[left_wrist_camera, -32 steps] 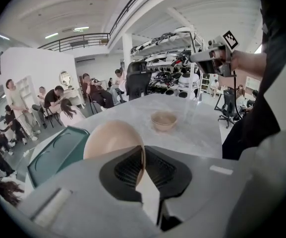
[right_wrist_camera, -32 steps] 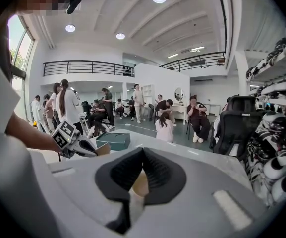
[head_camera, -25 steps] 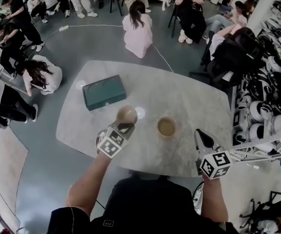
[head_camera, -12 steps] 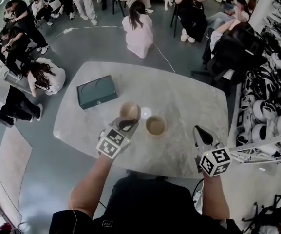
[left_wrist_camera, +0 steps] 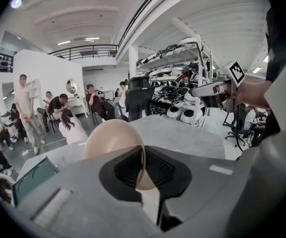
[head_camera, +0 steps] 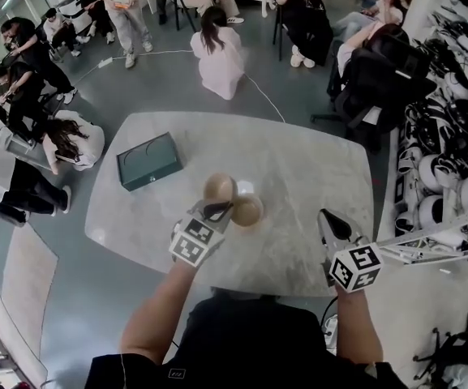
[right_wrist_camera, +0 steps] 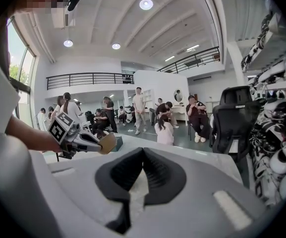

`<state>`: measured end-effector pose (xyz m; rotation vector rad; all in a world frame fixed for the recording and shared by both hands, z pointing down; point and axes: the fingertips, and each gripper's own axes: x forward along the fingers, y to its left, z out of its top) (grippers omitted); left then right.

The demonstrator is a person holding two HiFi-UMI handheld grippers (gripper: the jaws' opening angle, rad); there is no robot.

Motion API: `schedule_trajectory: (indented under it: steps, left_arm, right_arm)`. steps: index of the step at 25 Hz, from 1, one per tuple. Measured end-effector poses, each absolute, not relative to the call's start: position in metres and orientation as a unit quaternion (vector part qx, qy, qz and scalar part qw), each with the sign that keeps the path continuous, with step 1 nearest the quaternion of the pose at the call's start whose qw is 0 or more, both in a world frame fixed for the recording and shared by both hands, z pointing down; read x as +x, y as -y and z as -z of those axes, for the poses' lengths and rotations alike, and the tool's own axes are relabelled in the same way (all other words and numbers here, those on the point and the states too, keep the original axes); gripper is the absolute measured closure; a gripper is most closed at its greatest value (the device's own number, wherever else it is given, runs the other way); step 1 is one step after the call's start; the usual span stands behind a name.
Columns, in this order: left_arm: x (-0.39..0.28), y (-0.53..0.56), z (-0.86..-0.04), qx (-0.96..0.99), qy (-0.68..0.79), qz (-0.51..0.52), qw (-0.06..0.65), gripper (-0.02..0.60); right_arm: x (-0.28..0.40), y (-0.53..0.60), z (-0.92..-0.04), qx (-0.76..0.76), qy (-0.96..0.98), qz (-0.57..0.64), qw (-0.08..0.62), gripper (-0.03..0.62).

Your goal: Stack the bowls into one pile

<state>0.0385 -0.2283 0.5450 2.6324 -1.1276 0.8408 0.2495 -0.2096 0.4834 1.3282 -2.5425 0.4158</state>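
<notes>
Head view, left gripper (head_camera: pixel 218 210): over the middle of the table (head_camera: pixel 315 177), jaws clamped on the rim of the held bowl (head_camera: pixel 217 187).
Head view, held bowl: tan, lifted off the table, just left of the second bowl (head_camera: pixel 250 211); their edges overlap in the picture, and I cannot tell whether they touch.
Head view, second bowl: upright on the table, near its middle, just right of the left gripper's tip.
Head view, right gripper (head_camera: pixel 325 217): over the table's near right part, well apart from both bowls.
Head view, box (head_camera: pixel 148 160): dark green, flat on the table's far left part, apart from the bowls.
Head view, surroundings: people (head_camera: pixel 217 51) sit and stand on the floor beyond the table; shelves (head_camera: pixel 452 160) of white gear are at the right.
Left gripper view, grip: the two pads are nearly together, with the thin rim of the held bowl pinched between them; the bowl stands on edge, its rounded outside to the left.
Left gripper view, right gripper: off to the right, in a hand above the table's edge.
Right gripper view, grip: jaws closed together, pads meeting, nothing between them.
Right gripper view, left gripper: at the left, carrying the held bowl over the table.
</notes>
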Motion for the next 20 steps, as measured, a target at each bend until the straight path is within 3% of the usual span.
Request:
schedule_trajectory:
  steps: [20]
  left_arm:
    - [0.106,0.219,-0.645,0.867,0.214,-0.450,0.016,0.560]
  right_arm:
    - [0.270,0.201,-0.486,0.491,0.850,-0.151,0.117,0.591]
